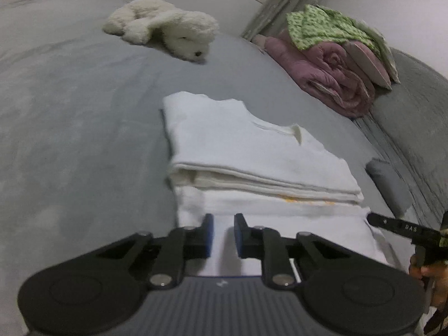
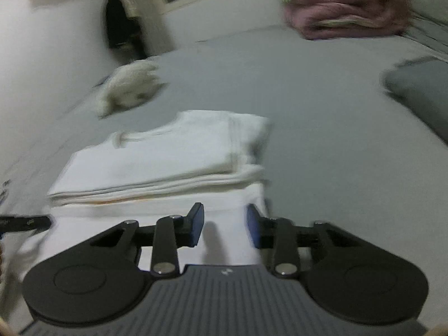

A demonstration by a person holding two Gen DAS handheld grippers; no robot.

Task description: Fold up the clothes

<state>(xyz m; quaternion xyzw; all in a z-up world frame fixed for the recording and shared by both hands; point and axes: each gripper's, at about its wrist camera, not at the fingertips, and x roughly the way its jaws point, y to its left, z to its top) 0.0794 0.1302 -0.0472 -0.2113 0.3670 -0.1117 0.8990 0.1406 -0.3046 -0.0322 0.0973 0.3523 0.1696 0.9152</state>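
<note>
Both tongs stand apart and hold nothing: the left tongs over the near left part of the white garment, the right tongs over its near right. The garment lies part-folded on the bed, its thick fold running left to right just ahead, about equally near to both.

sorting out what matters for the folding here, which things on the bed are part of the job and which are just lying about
Part of the job:
- white garment, partly folded on the grey bed
- left gripper, open over its near edge
- right gripper, open over the same edge

Just lying about:
- white plush toy
- pink quilt
- green patterned cloth on the quilt
- grey pillow
</note>
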